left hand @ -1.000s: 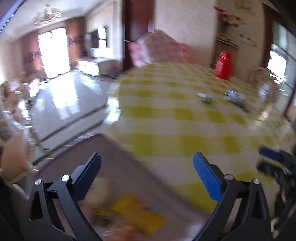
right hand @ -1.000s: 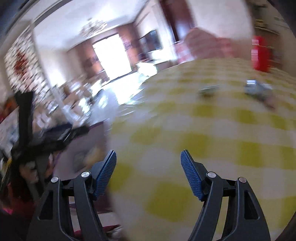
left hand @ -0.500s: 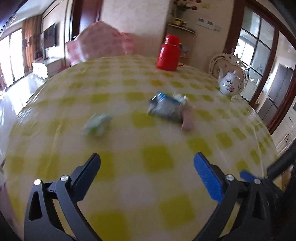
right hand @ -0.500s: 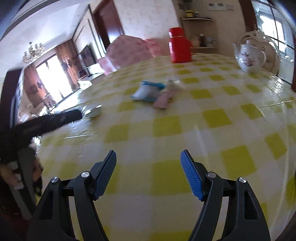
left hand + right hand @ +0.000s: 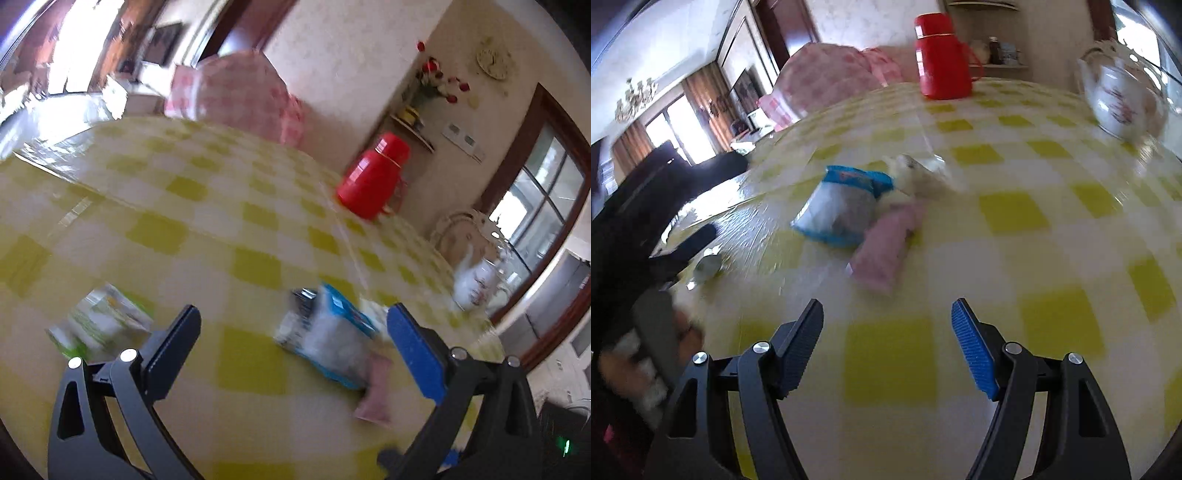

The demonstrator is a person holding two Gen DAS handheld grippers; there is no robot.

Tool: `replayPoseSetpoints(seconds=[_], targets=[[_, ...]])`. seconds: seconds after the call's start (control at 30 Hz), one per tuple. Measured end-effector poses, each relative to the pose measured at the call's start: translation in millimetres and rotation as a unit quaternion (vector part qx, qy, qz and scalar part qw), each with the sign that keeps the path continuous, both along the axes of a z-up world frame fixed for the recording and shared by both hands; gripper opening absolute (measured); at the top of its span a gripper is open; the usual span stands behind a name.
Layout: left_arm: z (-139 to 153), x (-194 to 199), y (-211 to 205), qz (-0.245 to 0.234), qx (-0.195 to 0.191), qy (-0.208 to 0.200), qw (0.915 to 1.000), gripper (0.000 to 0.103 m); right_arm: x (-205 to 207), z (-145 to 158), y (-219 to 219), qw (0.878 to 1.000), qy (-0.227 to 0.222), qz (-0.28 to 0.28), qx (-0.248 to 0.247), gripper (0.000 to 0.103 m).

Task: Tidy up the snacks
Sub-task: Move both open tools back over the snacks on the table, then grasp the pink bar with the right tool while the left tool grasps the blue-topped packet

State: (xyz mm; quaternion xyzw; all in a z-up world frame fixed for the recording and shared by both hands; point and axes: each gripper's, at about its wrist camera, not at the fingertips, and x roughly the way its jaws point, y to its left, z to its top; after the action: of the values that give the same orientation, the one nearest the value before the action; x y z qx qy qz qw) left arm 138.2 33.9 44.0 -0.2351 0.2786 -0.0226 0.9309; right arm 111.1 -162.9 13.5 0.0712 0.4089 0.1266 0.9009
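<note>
A blue-and-white snack bag (image 5: 328, 339) (image 5: 842, 206) lies on the yellow checked tablecloth (image 5: 236, 236). A pink packet (image 5: 375, 387) (image 5: 884, 251) rests against it, and a pale wrapped snack (image 5: 919, 177) sits just behind. A green-and-white packet (image 5: 99, 321) lies apart to the left. My left gripper (image 5: 293, 343) hovers open just before the blue bag, nothing between its fingers. My right gripper (image 5: 886, 332) is open above the cloth, a little short of the pink packet. The left gripper's dark frame (image 5: 657, 221) shows at the left of the right wrist view.
A red thermos (image 5: 373, 177) (image 5: 942, 55) stands at the table's far side. A white floral teapot (image 5: 476, 284) (image 5: 1119, 99) sits at the right. A chair with a pink checked cover (image 5: 236, 96) stands behind the table. A hand (image 5: 646, 354) grips the left tool's handle.
Both grippers swung from the table's edge and the room towards the snacks, which now appear much closer. Both views rolled. Jaws stayed open throughout.
</note>
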Motion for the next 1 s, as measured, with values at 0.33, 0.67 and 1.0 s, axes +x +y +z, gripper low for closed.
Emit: replayPoseSetpoints(seconds=[0.33,0.67,1.0], targets=[[0,8,9,-0.03,-0.009,0.011,0.9994,0.101,47,-7,6,0.997,0.013,-0.001,-0.081,0.029],[-10,10,-8,-0.071,0.005,0.036,0.9968,0.101,59,-7,-15,0.998,0.015,-0.001,-0.064,0.035],[-14,13,-53,-0.121,0.11,0.041,0.9856,0.101,-10,17,-42,0.995,-0.031,-0.052,-0.083,0.02]])
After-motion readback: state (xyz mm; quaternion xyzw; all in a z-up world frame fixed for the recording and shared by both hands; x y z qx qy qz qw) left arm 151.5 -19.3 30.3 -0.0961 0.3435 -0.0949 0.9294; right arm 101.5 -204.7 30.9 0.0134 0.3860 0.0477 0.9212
